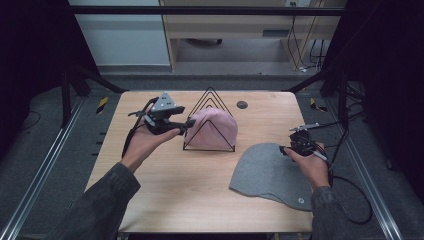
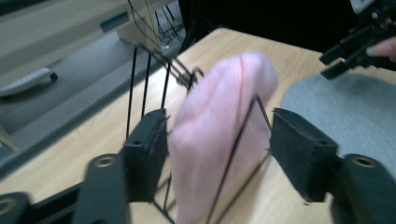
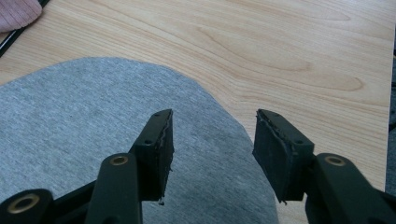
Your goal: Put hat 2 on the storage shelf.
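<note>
Pink hat (image 1: 214, 129) up on black wire rack (image 1: 209, 148), partly behind its bars, bottom cut off in left gripper view. Left gripper (image 1: 186, 126) spread apart beside it, not squeezing. Right gripper (image 1: 284, 150) spread too, over edge of gray hat (image 1: 267, 172), flat on table (image 1: 180, 190). Pink hat blurry up close.

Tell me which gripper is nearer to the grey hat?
Right. The right gripper hangs at the grey hat's edge; the left gripper is by the pink hat.
</note>
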A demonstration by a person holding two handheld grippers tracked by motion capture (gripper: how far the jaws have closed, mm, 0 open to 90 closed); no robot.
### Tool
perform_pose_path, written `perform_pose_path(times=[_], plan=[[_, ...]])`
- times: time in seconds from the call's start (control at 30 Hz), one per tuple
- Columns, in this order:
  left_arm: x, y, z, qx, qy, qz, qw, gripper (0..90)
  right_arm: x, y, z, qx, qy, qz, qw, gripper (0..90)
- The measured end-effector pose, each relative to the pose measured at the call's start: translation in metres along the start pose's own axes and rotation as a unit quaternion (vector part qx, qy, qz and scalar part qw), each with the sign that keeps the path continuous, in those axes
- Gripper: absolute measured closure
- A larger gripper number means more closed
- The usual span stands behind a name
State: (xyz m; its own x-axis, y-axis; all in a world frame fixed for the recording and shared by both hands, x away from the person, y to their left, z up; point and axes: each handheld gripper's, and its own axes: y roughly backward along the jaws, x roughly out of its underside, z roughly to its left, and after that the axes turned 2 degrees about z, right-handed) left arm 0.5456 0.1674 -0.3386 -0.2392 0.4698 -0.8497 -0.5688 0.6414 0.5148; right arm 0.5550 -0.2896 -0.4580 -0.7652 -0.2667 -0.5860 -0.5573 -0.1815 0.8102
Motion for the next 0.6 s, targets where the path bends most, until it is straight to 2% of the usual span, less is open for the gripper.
perform_pose_path(times=[0.1,0.13,0.2,0.4,0.47,0.6], plan=[[0.019,0.009,-0.009,-0.002,-0.01,0.015,0.9998,27.3,0.0,-0.002,-0.003,-0.002,0.0,0.002,1.0,49.5],[0.026,0.011,-0.012,0.0,-0.013,0.022,0.9997,22.6,0.0,-0.004,-0.005,-0.002,-0.005,0.003,1.0,49.7],[0.042,0.013,-0.019,0.01,-0.012,0.03,0.9994,20.2,0.001,-0.005,-0.007,-0.002,-0.005,0.004,1.0,49.7],[0.089,0.018,-0.034,0.014,-0.015,0.062,0.9979,11.1,0.003,-0.013,-0.011,-0.006,-0.016,0.015,0.9997,48.9],[0.106,0.018,-0.035,0.007,-0.007,0.07,0.9975,10.7,0.003,-0.015,-0.011,-0.01,-0.018,0.018,0.9996,48.3],[0.134,0.02,-0.031,0.006,0.031,0.085,0.9959,10.7,0.003,-0.017,-0.011,-0.013,-0.02,0.023,0.9994,47.5]])
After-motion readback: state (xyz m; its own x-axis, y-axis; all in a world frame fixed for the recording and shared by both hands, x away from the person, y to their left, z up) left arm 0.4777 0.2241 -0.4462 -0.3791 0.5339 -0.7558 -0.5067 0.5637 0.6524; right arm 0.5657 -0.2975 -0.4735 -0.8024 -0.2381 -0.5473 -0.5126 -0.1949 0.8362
